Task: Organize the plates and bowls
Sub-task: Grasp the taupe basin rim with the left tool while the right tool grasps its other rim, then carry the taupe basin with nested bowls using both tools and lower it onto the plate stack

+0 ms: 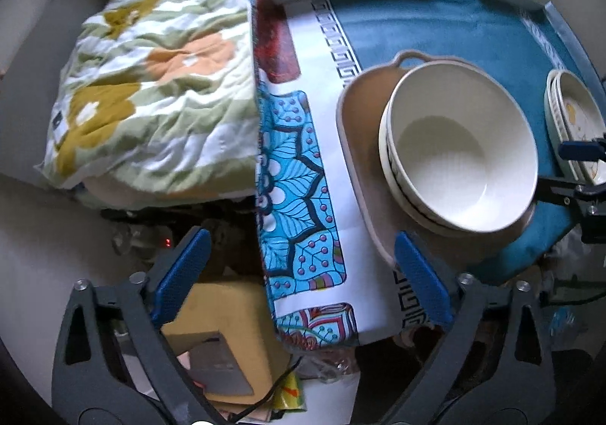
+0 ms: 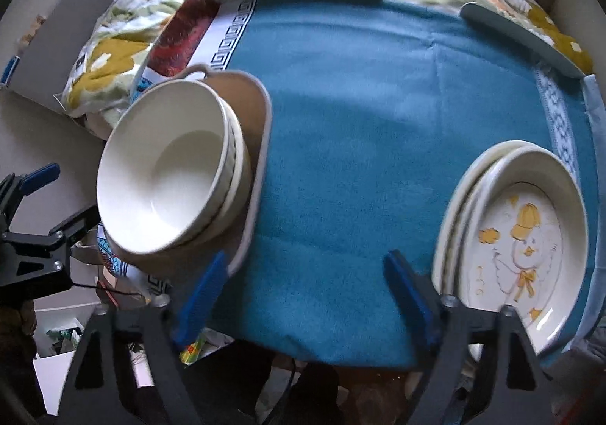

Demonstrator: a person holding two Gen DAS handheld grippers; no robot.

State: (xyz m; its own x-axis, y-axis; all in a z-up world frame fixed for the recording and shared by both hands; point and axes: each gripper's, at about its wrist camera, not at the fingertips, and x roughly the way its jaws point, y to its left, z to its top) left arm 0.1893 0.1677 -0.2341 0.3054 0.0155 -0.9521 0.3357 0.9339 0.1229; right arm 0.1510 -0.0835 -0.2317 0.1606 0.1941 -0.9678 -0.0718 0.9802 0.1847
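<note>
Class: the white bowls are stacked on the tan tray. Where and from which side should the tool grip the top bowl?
Grip the top bowl by its near rim, coming from above: one finger inside, one outside. The rim flares clear of the bowls beneath, and the tan tray leaves that side open.

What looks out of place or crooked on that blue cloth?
The plates are stacked off-centre, the top one slid sideways so the lower rim shows. The bowls sit nested but crowd one end of the tan tray. Nothing looks spilled or broken.

Stacked bowls (image 2: 166, 175) on a tray (image 2: 252, 129) at left, stacked plates (image 2: 519, 228) at right, cloth (image 2: 360, 129) beneath
</note>
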